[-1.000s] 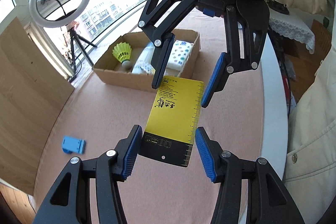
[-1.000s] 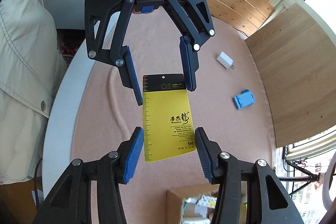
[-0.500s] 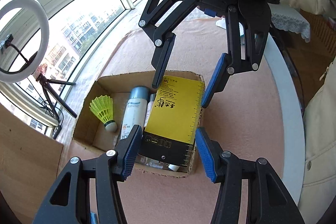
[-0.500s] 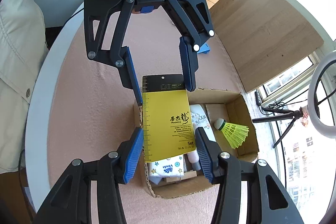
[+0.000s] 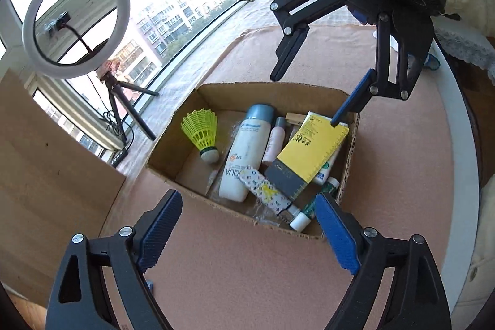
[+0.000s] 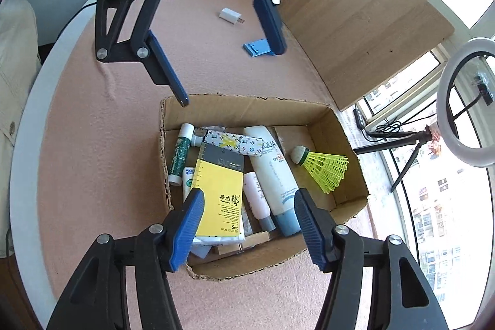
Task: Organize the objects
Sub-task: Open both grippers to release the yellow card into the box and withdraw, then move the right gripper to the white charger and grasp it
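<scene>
The yellow and black ruler pack [image 5: 307, 155] lies inside the open cardboard box [image 5: 173, 141], on top of other items; it also shows in the right wrist view [image 6: 218, 190]. My left gripper [image 5: 247, 234] is open and empty, above the box's near edge. My right gripper [image 6: 247, 225] is open and empty over the box [image 6: 349, 156] from the opposite side. In the box lie a yellow shuttlecock [image 5: 202, 135], a white sunscreen bottle [image 5: 247, 153], a small pink bottle [image 5: 273, 141] and a patterned tissue pack [image 5: 266, 189].
A blue object [image 6: 255, 47] and a white charger plug [image 6: 230, 16] lie on the pink table mat [image 6: 102, 144] beyond the box. A wooden board [image 6: 359, 20] stands at the table's side. A ring light on a tripod [image 5: 75, 20] stands by the window.
Both grippers held the ruler pack between them and carried it over the box. Now both have opened wide and the pack lies in the box.
</scene>
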Available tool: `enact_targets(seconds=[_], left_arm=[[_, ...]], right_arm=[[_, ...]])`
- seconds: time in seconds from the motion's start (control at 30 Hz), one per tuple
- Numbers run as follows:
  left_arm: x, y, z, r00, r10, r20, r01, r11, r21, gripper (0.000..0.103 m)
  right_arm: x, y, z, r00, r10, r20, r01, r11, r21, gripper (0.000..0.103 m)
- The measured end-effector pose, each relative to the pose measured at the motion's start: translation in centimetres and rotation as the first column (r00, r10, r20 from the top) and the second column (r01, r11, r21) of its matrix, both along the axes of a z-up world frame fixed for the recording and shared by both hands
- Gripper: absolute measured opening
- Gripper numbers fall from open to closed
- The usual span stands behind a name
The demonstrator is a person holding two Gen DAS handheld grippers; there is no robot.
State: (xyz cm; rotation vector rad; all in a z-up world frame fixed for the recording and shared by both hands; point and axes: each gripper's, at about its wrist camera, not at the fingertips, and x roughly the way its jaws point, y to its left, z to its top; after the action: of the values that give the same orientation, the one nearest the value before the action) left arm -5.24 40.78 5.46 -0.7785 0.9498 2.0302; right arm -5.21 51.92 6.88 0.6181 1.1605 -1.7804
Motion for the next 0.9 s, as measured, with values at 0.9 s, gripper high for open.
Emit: enact_targets(seconds=[0.9], left_arm=[[9.1, -35.9, -2.0, 0.809, 0.556, 0.193, -0.588, 0.769, 0.250, 0.096]], right_arm=[[-3.8, -33.7, -3.7, 0.849, -0.388, 0.358, 0.456, 0.881, -0.126, 0.070]])
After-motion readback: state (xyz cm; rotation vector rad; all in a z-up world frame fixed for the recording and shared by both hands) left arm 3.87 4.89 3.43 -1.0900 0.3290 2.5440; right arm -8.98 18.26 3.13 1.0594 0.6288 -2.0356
